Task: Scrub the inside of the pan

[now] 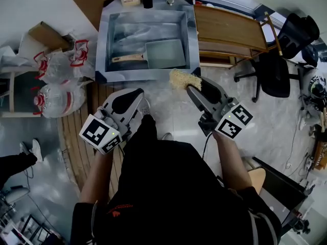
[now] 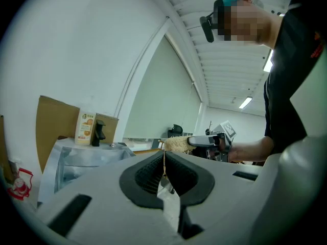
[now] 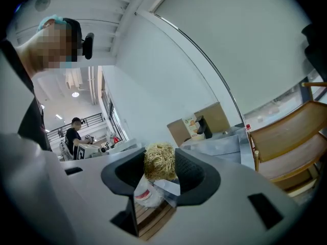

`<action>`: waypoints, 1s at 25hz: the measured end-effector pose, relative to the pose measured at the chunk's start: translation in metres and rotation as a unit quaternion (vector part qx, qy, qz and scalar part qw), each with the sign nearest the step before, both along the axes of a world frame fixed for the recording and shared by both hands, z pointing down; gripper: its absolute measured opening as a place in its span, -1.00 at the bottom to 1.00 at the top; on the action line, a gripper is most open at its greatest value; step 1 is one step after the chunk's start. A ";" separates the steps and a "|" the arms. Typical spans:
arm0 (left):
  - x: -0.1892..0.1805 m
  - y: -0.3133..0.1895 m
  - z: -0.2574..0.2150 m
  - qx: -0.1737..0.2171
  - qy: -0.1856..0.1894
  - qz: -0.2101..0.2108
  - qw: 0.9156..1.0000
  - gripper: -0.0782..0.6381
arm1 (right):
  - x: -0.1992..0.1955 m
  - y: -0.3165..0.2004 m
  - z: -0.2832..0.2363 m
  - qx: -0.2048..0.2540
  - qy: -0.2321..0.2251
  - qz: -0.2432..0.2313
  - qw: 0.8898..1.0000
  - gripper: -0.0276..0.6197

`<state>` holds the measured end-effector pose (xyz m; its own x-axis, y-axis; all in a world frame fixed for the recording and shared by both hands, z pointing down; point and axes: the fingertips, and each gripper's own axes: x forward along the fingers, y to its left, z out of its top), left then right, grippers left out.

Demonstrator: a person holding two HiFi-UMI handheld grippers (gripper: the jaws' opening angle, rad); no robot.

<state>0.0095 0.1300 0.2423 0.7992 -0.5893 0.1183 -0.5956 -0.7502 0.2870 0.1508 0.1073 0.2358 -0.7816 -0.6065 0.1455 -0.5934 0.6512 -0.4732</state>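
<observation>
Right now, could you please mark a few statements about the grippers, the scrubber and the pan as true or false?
1. The right gripper is clamped on a straw-coloured scrubber. True.
2. The left gripper holds the pan's handle. False: its jaws are together on nothing, and the pan lies untouched in the sink.
3. The scrubber is already pressed inside the pan. False: it is held by the sink's front edge, short of the pan.
4. In the head view, the pan's wooden handle points to the left. True.
</observation>
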 end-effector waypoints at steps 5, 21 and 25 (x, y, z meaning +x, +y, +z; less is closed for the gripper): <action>-0.028 -0.053 0.008 -0.013 0.003 0.017 1.000 -0.71 | -0.026 -0.050 0.003 -0.009 0.014 0.012 1.000 -0.37; -0.049 -0.140 0.026 -0.021 0.000 0.046 0.999 -0.71 | -0.047 -0.133 0.029 -0.038 0.049 0.028 0.998 -0.37; -0.046 -0.150 0.036 -0.033 -0.006 0.036 0.999 -0.71 | -0.040 -0.146 0.042 -0.047 0.057 0.017 0.997 -0.37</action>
<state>-0.0361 -0.0197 0.2779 0.8372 -0.5214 0.1650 -0.5450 -0.7706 0.3303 0.1110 -0.0390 0.2777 -0.7365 -0.6111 0.2900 -0.6672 0.5858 -0.4601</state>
